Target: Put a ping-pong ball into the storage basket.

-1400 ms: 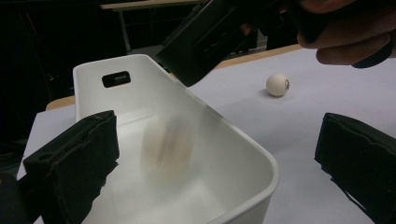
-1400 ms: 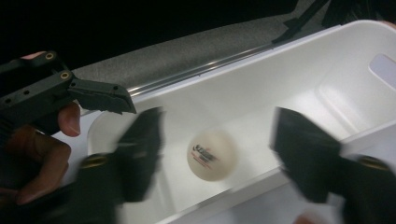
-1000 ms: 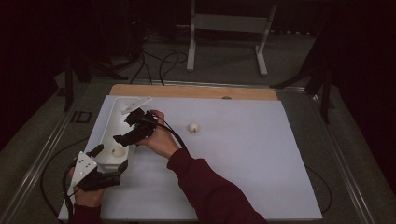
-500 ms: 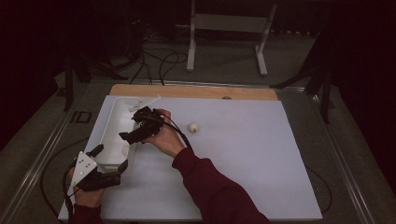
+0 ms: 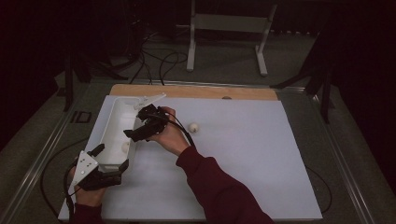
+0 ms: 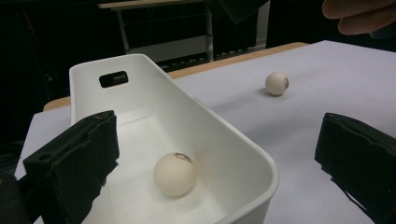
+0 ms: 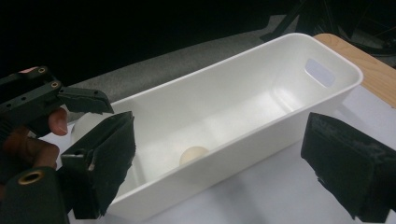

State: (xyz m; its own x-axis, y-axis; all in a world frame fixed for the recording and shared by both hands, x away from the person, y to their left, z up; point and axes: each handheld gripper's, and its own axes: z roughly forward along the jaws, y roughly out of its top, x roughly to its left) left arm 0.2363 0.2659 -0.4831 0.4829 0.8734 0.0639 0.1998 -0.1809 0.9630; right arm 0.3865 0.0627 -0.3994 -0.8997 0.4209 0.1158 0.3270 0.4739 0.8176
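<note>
At the left edge of the bench, the left gripper (image 5: 105,161) sits at the near end of the long white plastic bin (image 5: 112,122), its jaws spread wide on either side of the bin's corner and clamped on nothing. Inside the bin, a small cream-white ball (image 6: 174,173) rests on the floor near that end. A second ago the right gripper (image 5: 140,132) hung lower over the bin's near half; it has since lifted and drawn back just past the right wall, jaws apart and empty (so the ball has likely been dropped in). Farther right, a second cream-white ball (image 5: 193,127) lies alone on the white bench sheet (image 5: 243,154), well apart from the bin, probably next to collect.
</note>
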